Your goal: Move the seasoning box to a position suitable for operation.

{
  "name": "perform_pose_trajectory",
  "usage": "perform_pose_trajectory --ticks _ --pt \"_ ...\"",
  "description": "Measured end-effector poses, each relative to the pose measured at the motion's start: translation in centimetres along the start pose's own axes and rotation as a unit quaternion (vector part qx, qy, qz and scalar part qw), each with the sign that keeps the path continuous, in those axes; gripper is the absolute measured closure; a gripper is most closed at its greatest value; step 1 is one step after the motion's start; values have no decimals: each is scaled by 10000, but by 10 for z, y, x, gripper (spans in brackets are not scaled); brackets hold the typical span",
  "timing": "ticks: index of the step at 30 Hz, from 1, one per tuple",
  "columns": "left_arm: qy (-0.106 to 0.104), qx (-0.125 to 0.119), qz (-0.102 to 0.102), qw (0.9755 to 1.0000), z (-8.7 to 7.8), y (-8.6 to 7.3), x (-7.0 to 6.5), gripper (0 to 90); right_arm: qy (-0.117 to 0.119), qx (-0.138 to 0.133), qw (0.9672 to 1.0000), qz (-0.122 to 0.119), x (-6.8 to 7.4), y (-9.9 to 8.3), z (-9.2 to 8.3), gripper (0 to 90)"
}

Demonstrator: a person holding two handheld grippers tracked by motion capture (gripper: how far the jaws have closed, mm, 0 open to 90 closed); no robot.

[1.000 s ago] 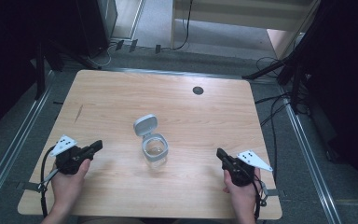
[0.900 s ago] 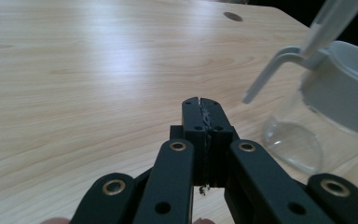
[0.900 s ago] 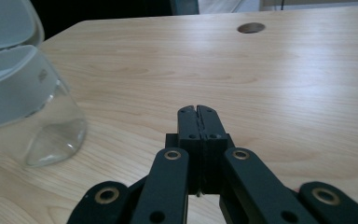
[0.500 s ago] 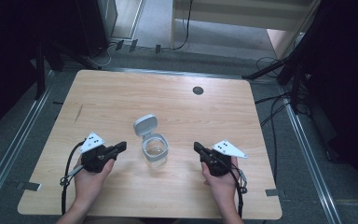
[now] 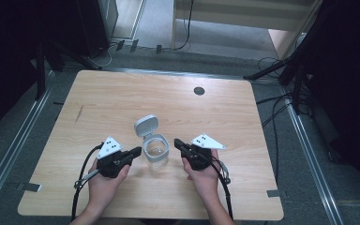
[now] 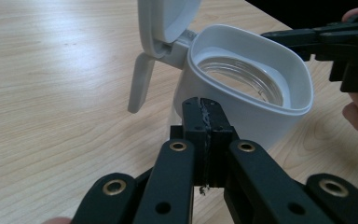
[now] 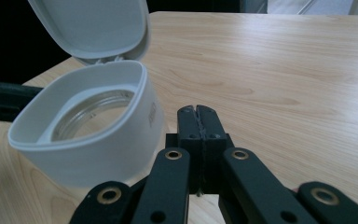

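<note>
A clear jar with a white collar [image 5: 155,151] stands on the wooden table [image 5: 225,112], its hinged white lid [image 5: 146,125] flipped up and open behind it. My left gripper [image 5: 136,152] is just left of the jar, jaws shut with nothing in them, tips close to the collar [image 6: 242,74]. My right gripper [image 5: 177,142] sits just right of the jar, also shut and empty; in its own view the jar [image 7: 88,135] is close at the left and the lid [image 7: 91,25] stands above it. Whether either tip touches the jar I cannot tell.
A small dark round hole [image 5: 198,91] lies in the tabletop toward the far edge. Cables [image 5: 82,180] trail from both grippers toward the near edge. Dark stands and floor cables surround the table.
Both hands have moved inward from the table's near corners toward the jar, the left one rightward and the right one leftward. The jar has stayed put with its lid up.
</note>
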State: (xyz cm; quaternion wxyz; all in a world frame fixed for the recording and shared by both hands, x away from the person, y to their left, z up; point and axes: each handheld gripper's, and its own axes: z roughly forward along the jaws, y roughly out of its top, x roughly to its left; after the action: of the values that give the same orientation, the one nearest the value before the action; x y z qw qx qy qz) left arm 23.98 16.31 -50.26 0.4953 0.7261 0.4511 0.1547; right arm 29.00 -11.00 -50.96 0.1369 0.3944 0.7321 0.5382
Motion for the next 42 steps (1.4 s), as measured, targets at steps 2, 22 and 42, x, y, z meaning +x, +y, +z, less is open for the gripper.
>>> perform_pose_trajectory --ticks 2,22,42 --pt "24 2 -19 10000 1 0 0 900 91 10 10000 6 3 2 6 900" --pt "76 -91 -97 9999 5 2 1 900 251 20 9997 -73 24 -12 -11 900" --pt "831 -890 -649 9904 -73 -42 115 134 11 -117 9999 -25 0 6 -13 900"
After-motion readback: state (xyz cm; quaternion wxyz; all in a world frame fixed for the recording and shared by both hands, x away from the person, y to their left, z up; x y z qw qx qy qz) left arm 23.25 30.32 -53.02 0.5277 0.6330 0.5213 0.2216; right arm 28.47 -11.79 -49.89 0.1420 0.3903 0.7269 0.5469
